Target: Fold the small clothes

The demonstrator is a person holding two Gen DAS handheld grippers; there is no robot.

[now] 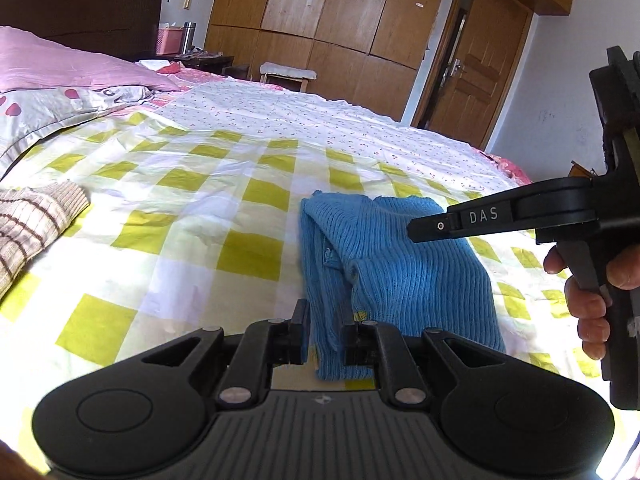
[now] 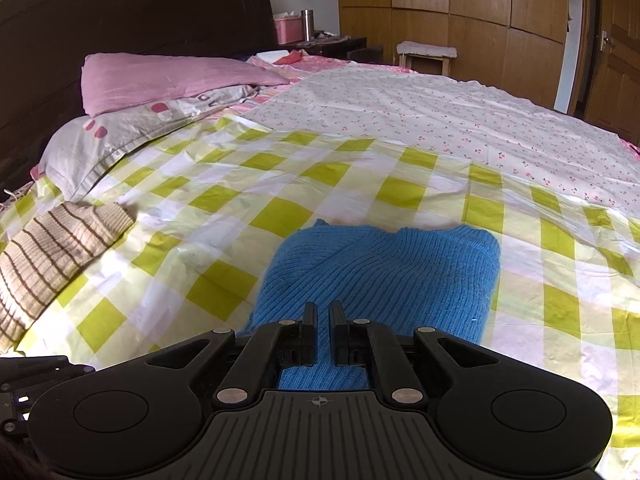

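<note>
A blue ribbed knit garment (image 1: pixel 384 264) lies folded on the green-checked bedsheet (image 1: pixel 180 200); it also shows in the right wrist view (image 2: pixel 384 272). My left gripper (image 1: pixel 326 330) is nearly shut, its jaws either side of the garment's near left edge fold. My right gripper (image 2: pixel 323 320) hovers over the garment's near edge with a narrow gap between its jaws and nothing held; seen from the side in the left wrist view (image 1: pixel 416 230), it hangs above the garment's right part.
A beige striped garment (image 1: pixel 32 220) lies on the left of the bed, also in the right wrist view (image 2: pixel 52 256). Pillows (image 2: pixel 168 80) sit at the headboard. A floral sheet (image 2: pixel 460 120), wardrobe (image 1: pixel 340 20) and stool (image 1: pixel 286 72) lie beyond.
</note>
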